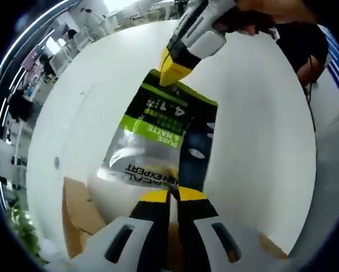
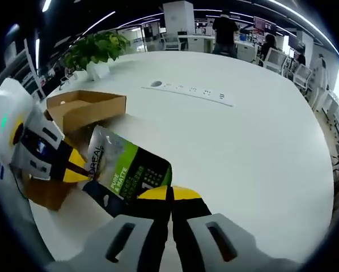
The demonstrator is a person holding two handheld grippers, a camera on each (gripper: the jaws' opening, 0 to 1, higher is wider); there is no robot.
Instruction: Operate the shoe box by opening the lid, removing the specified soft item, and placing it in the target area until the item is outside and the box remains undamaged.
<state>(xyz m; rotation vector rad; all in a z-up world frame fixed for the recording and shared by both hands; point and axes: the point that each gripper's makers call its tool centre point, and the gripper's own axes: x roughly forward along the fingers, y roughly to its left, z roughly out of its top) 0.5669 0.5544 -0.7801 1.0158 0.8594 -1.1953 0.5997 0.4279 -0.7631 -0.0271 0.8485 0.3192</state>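
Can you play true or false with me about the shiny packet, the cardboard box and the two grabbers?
1. Both grippers hold the shiny silver, green and black soft packet. True: the left gripper and the right gripper each pinch an end with shut jaws.
2. The packet lies inside the brown cardboard shoe box. False: it is out of the box, held above the white round table.
3. The box is open. True.
4. A red ball sits on the table. False: a green potted plant stands there.
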